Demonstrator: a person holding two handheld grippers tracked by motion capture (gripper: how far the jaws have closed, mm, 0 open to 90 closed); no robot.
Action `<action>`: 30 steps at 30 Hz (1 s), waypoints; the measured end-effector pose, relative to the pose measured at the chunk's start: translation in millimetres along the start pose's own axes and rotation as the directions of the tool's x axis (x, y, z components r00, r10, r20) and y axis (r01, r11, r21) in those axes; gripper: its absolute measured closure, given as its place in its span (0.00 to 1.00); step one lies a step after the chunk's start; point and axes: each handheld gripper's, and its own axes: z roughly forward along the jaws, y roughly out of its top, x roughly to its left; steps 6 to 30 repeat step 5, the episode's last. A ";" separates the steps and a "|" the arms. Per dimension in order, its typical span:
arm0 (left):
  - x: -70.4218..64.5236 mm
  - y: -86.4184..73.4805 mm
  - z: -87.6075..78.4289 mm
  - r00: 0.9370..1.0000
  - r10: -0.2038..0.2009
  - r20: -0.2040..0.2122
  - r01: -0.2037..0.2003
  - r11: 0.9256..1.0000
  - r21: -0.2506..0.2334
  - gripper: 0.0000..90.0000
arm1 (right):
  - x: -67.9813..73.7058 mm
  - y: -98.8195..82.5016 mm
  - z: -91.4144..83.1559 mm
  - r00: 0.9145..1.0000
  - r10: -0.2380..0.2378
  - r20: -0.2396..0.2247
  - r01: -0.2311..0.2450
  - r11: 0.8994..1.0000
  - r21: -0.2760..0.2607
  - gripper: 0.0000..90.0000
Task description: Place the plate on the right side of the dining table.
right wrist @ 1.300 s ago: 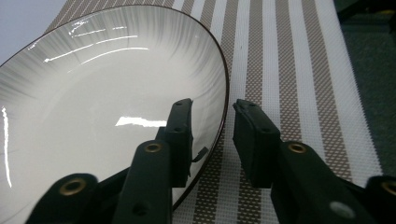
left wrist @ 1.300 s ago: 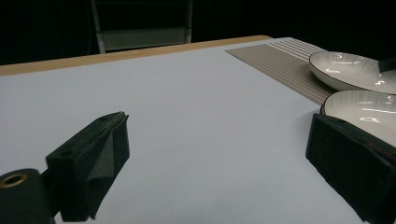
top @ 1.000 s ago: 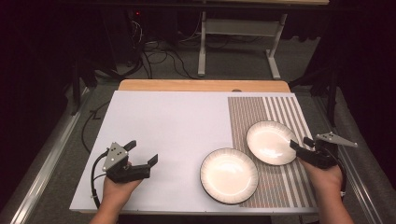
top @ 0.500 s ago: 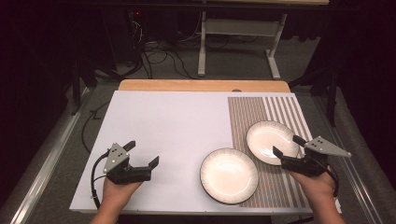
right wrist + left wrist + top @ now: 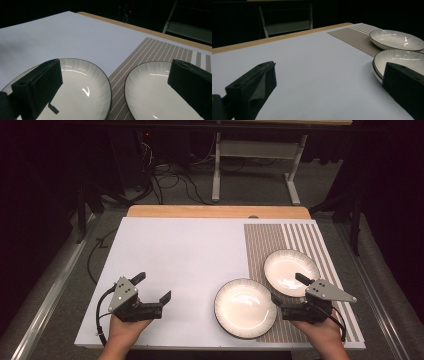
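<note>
While I hold both tools low at the near edge of the worktop [image 5: 190,250]:
Left hand-held gripper [image 5: 150,290]: jaws spread wide, nothing between them, over the bare white sheet near the near-left corner.
Right hand-held gripper [image 5: 286,290]: jaws have just been opening and stand spread, gripping nothing, at the near-right edge between the two plates' near rims.
Nearer plate [image 5: 245,308]: lies half on the striped mat [image 5: 265,240], half on the white sheet.
Farther plate [image 5: 289,270]: on the mat, just beside the nearer one; whether the rims touch I cannot tell.
</note>
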 end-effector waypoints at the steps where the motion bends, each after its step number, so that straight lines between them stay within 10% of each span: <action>1: -0.3 0.2 -0.1 1.000 -0.001 0.001 0.001 1.000 -0.003 0.00 | 1.2 0.1 -0.1 1.000 -0.008 0.003 0.008 1.000 0.005 0.00; 30: -0.3 0.6 -0.6 1.000 -0.003 -0.003 0.002 1.000 -0.003 0.00 | 0.5 0.5 -0.2 1.000 -0.008 0.004 0.008 1.000 0.003 0.00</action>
